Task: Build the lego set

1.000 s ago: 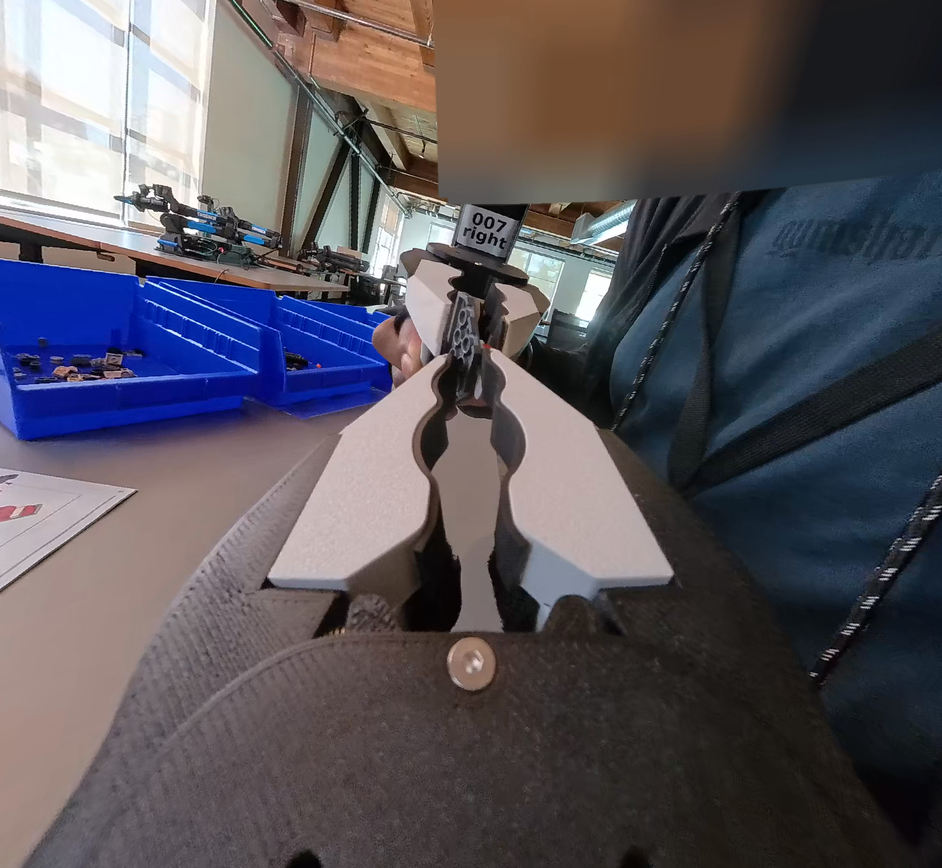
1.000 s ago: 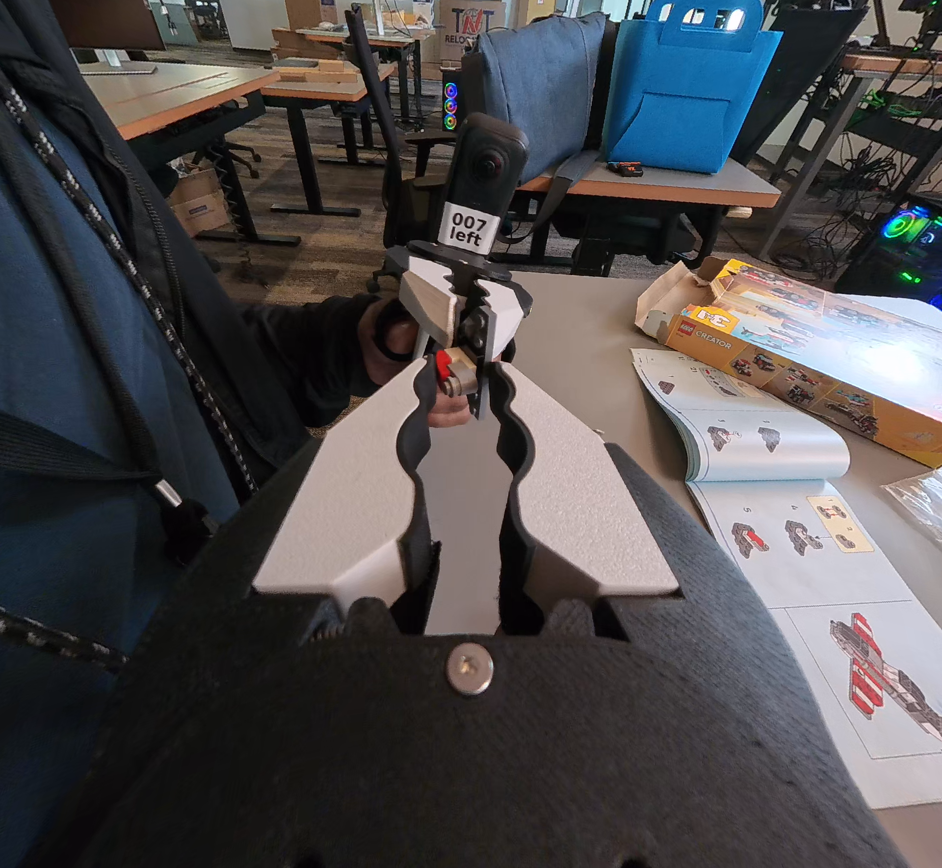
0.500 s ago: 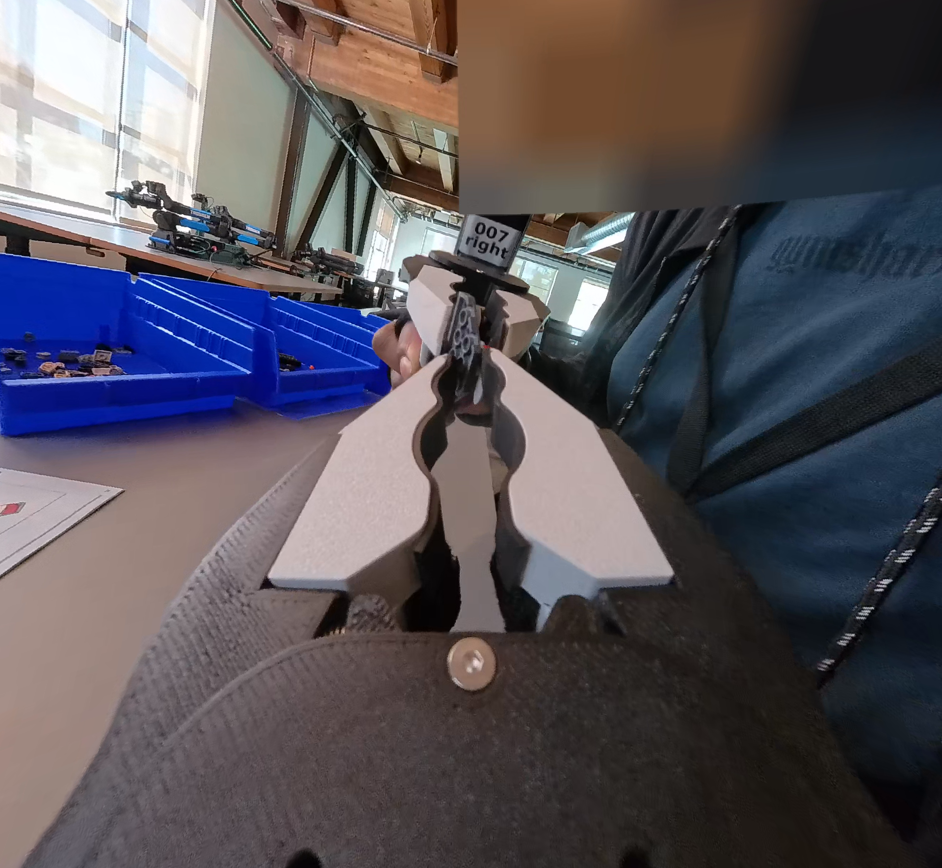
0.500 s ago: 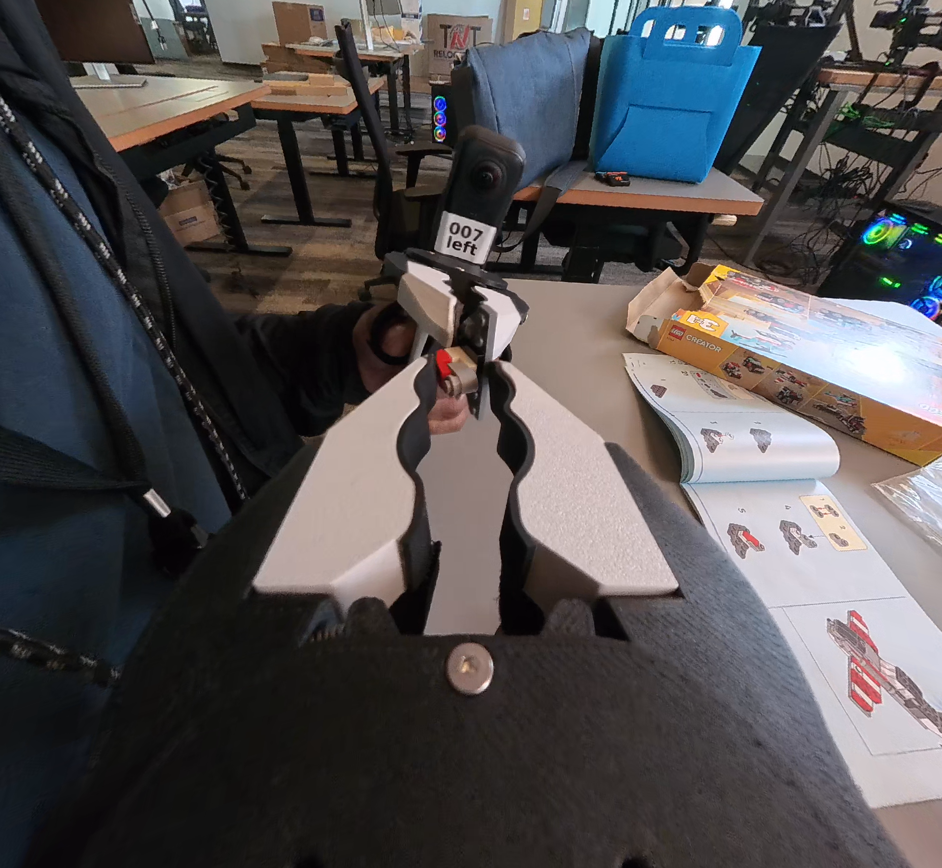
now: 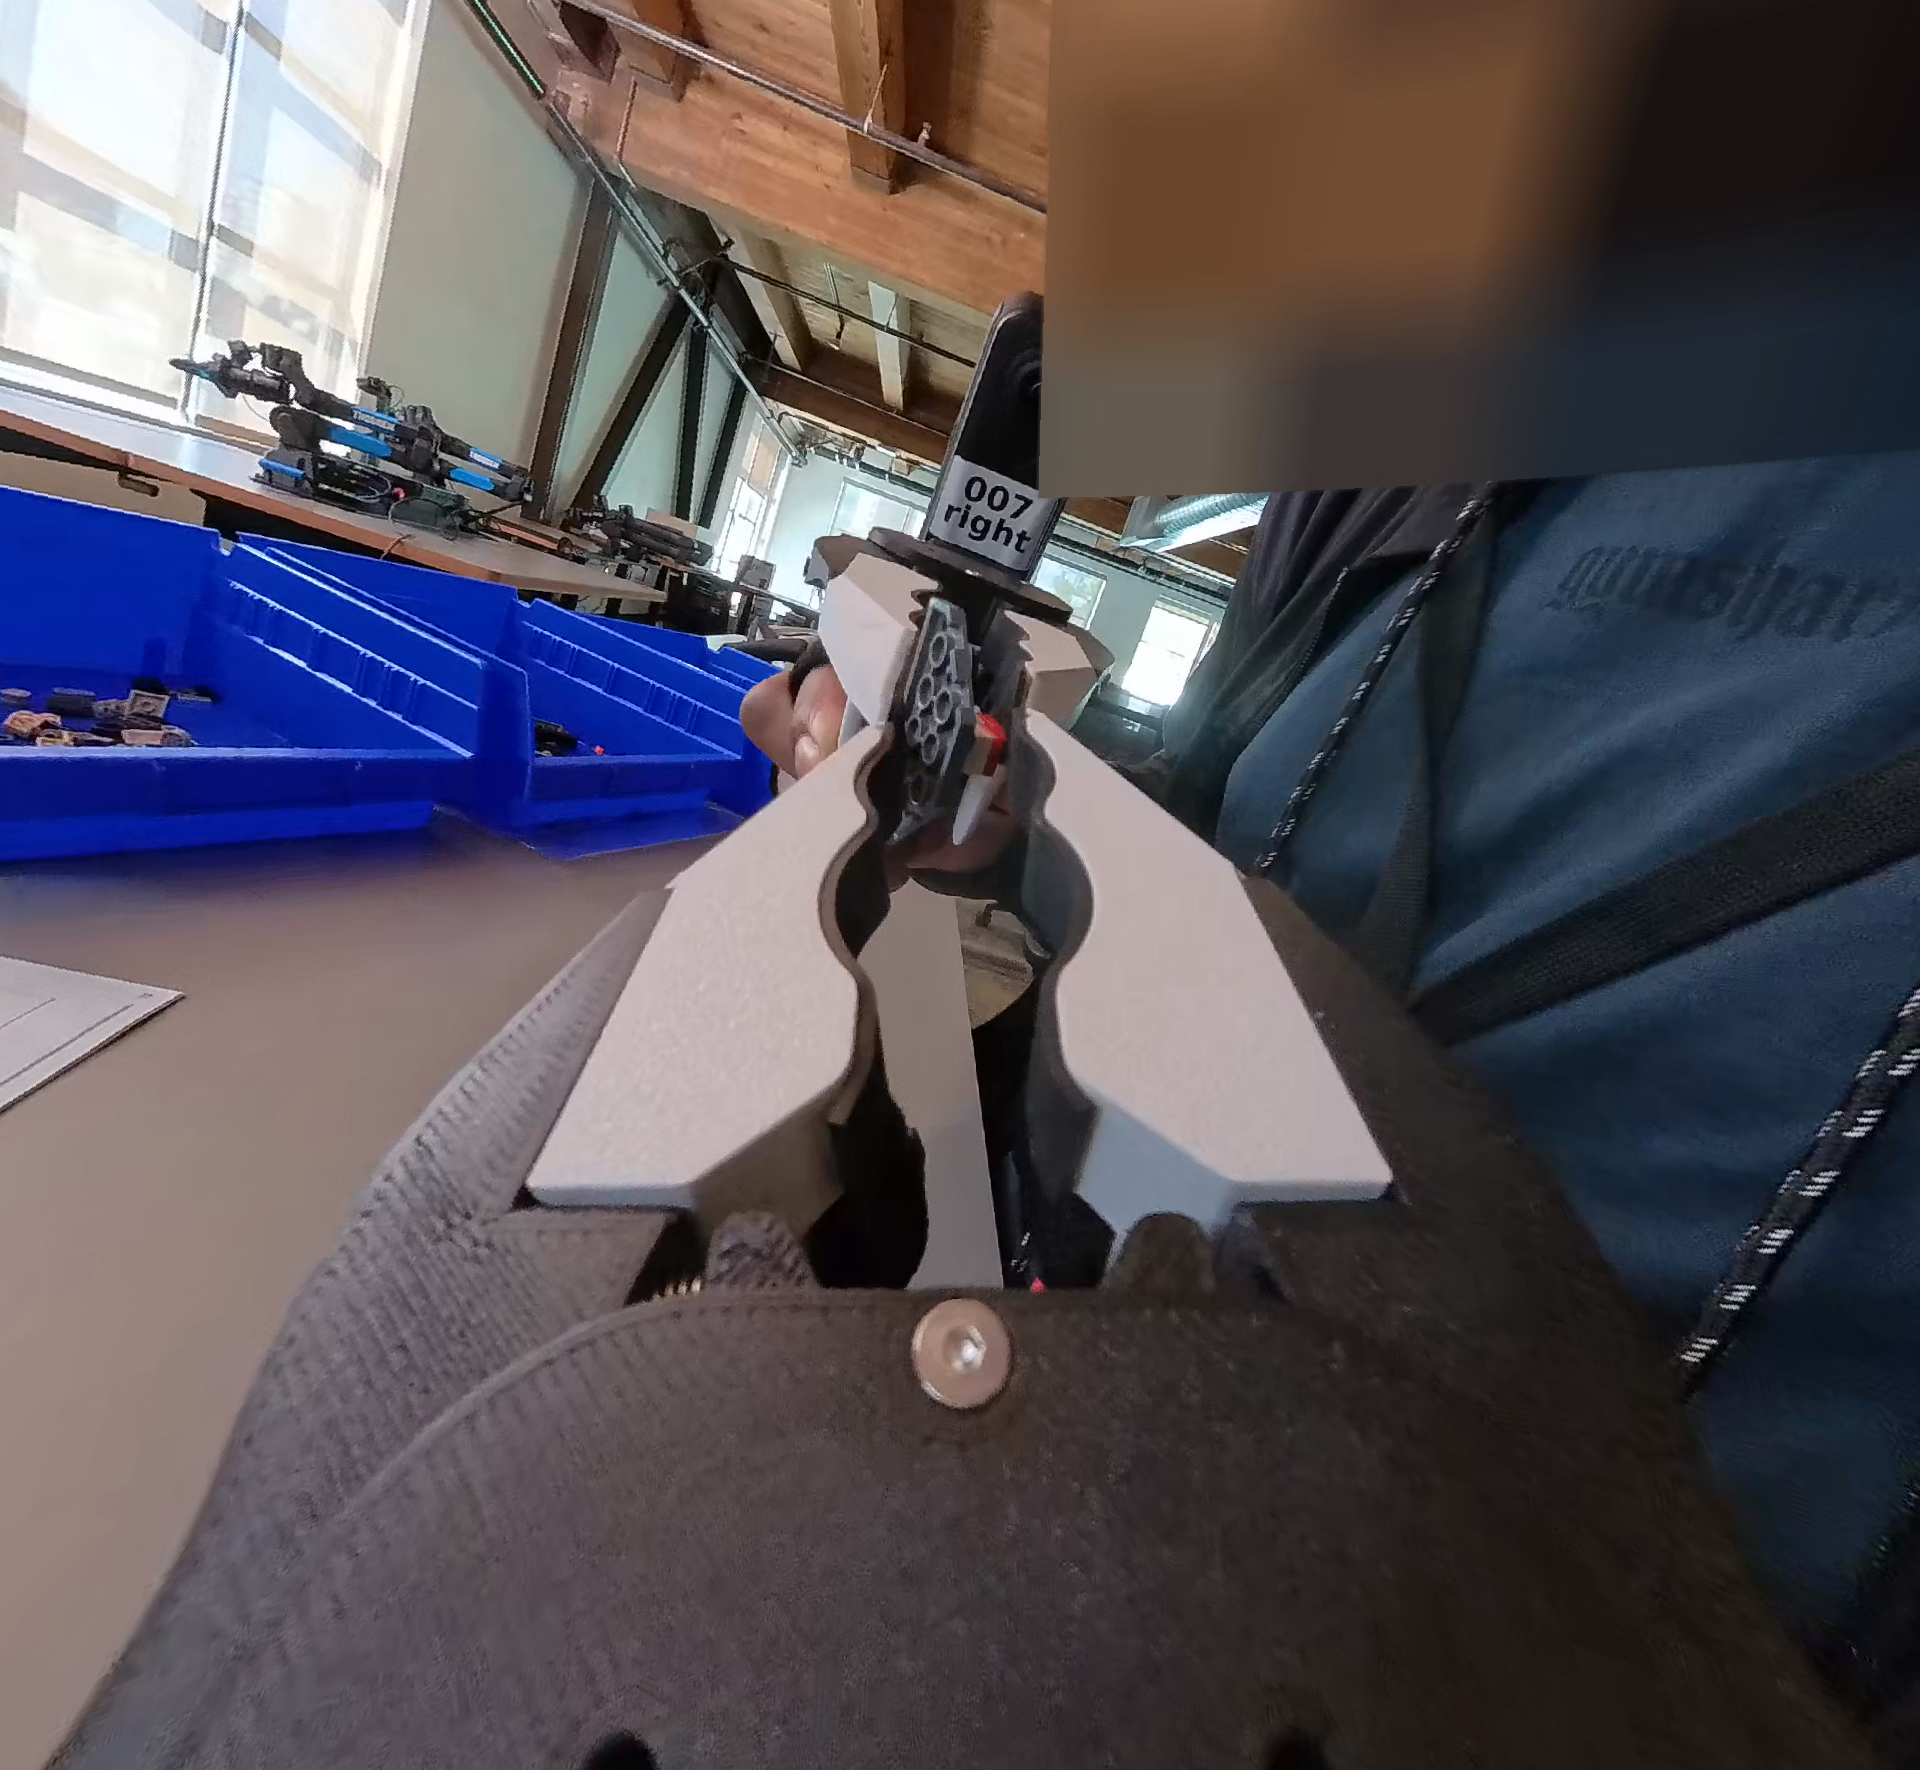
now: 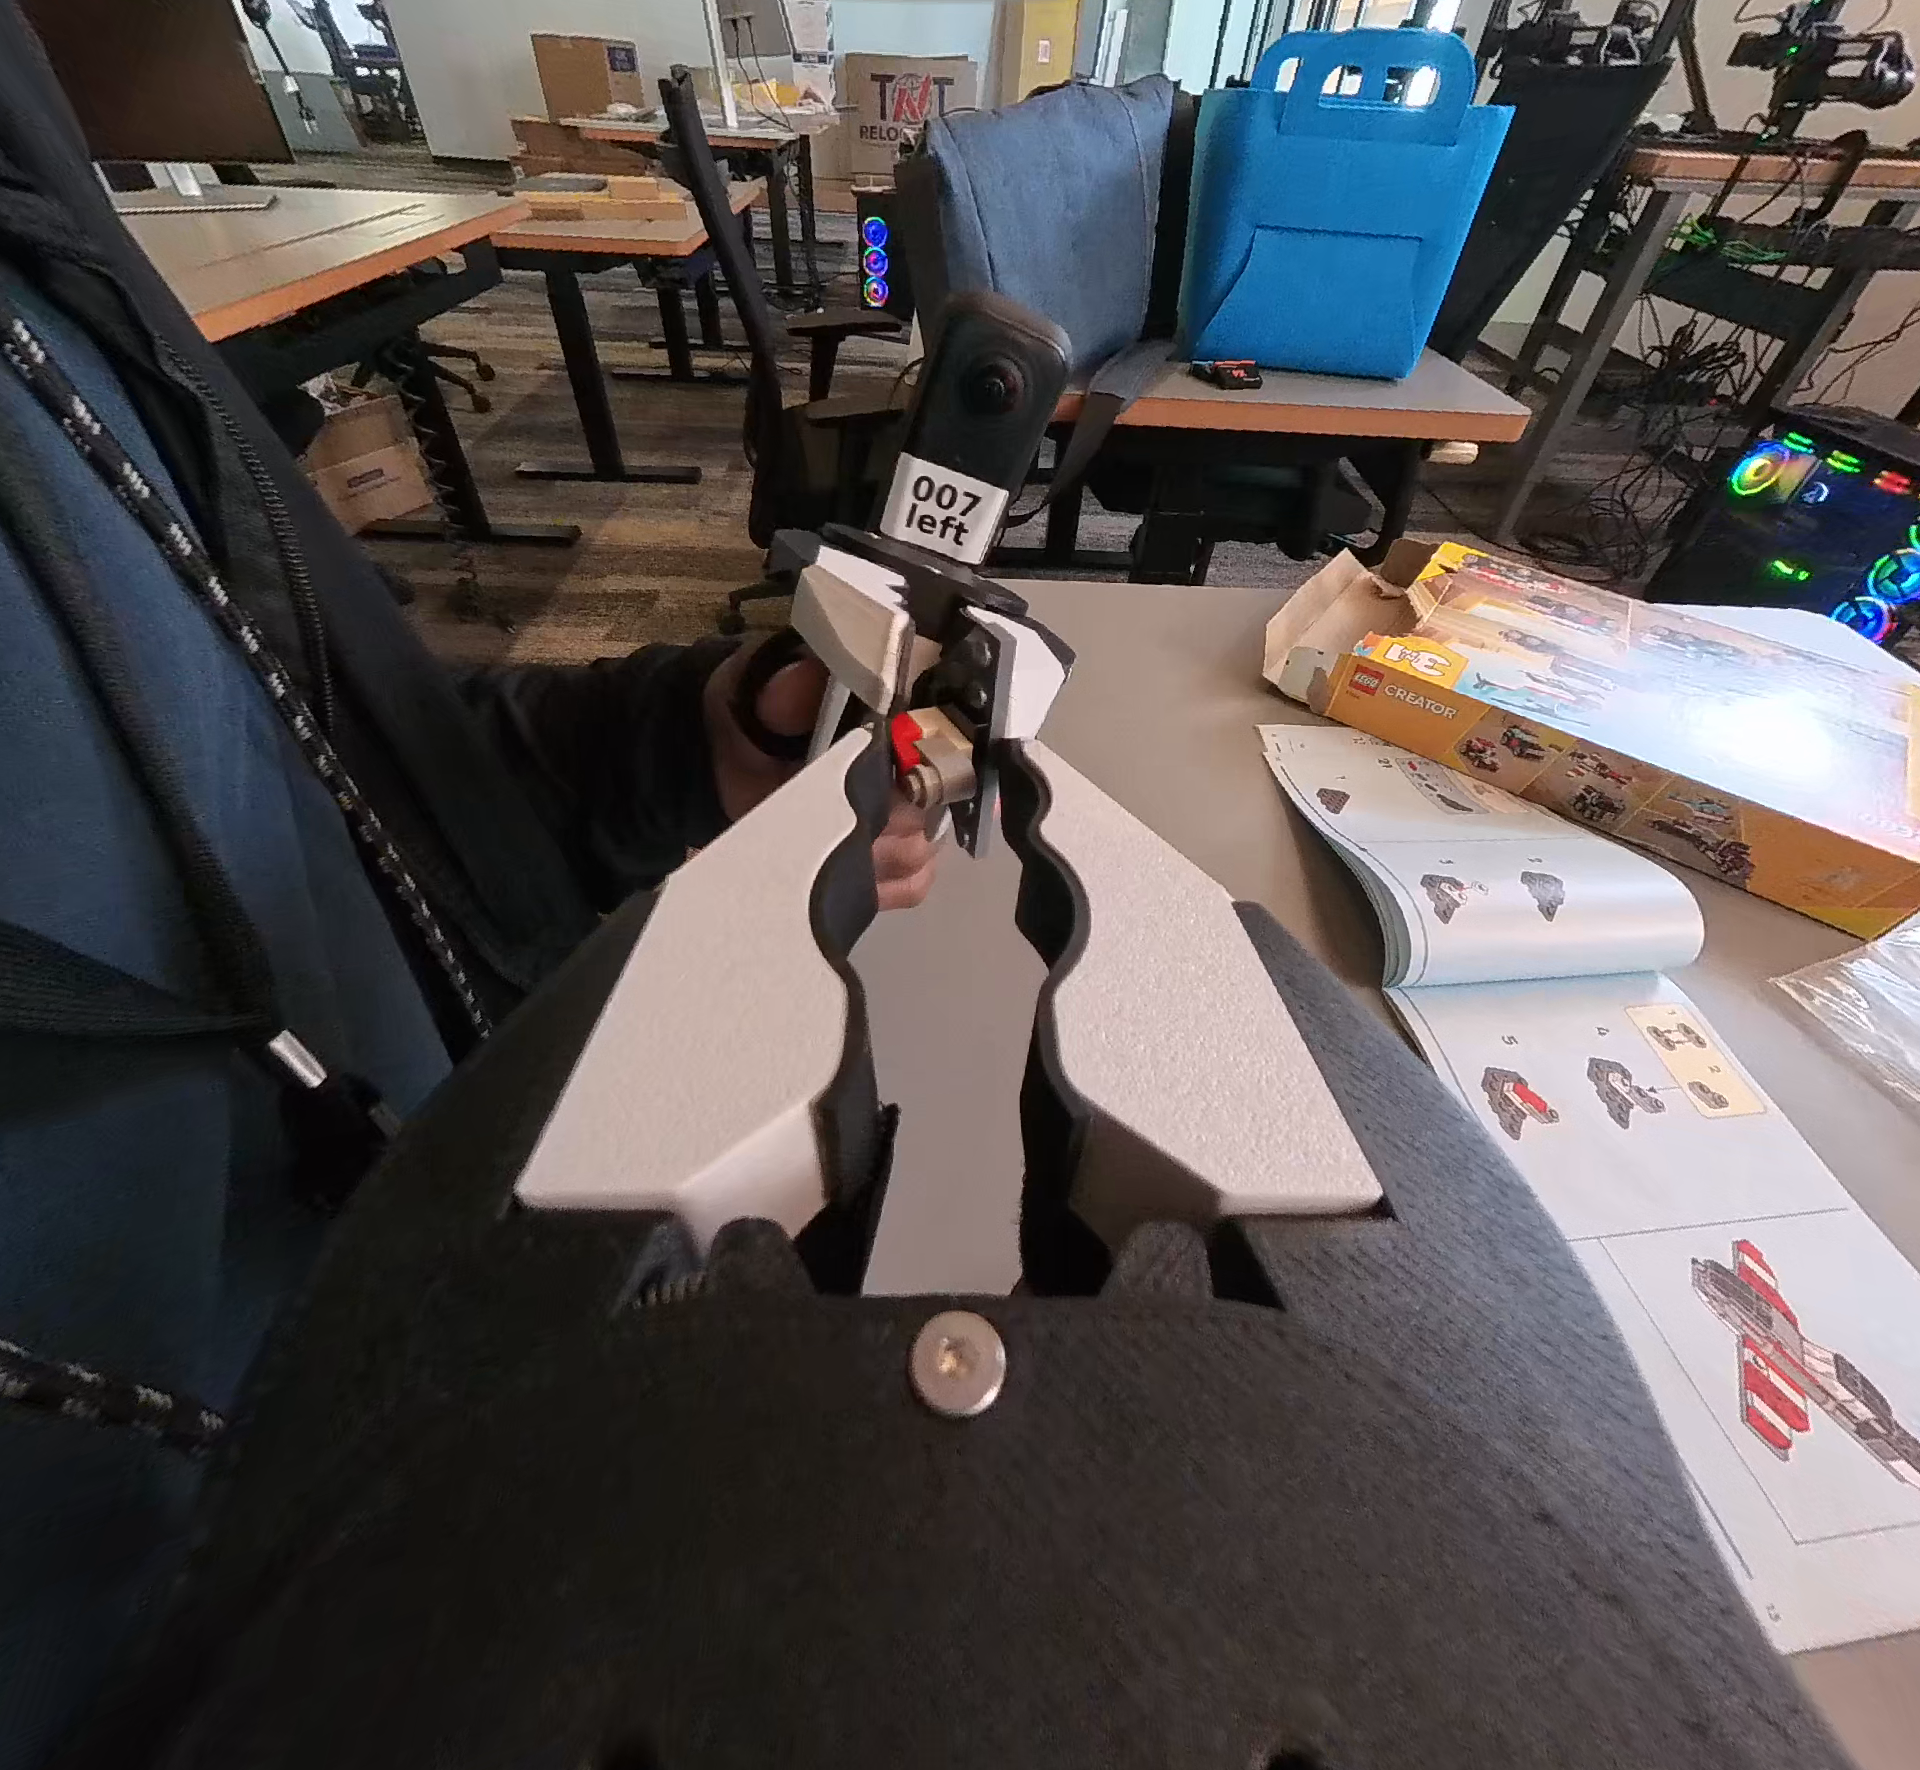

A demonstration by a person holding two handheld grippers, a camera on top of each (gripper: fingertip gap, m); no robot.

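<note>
Between the two facing claw tips, held up off the tabletop (image 6: 1164,681), sits the small lego assembly: a dark grey plate (image 5: 935,733) with its round underside tubes showing, plus a red and tan part (image 6: 928,764) on its other face. Left claw (image 5: 940,785) is narrow and pinches the plate's lower edge at 12 o'clock in its own view. Right claw (image 6: 940,785) is also narrow, closed around the red and tan part; how far its black pads (image 6: 862,847) truly press on that part is hard to make out. Each claw shows in the other's view, partly hidden behind the near fingers, with a hand (image 6: 790,733) on its grip.

Outward at 3 o'clock in the right view, an open instruction booklet (image 6: 1558,1076) lies flat, its lower page cut off by the frame, and a lego box (image 6: 1662,733) lies beyond it. At 9 o'clock in the left view stand blue bins (image 5: 312,712) holding loose pieces too small to identify. A person's blue jacket (image 5: 1610,837) fills the 3 o'clock side there.
</note>
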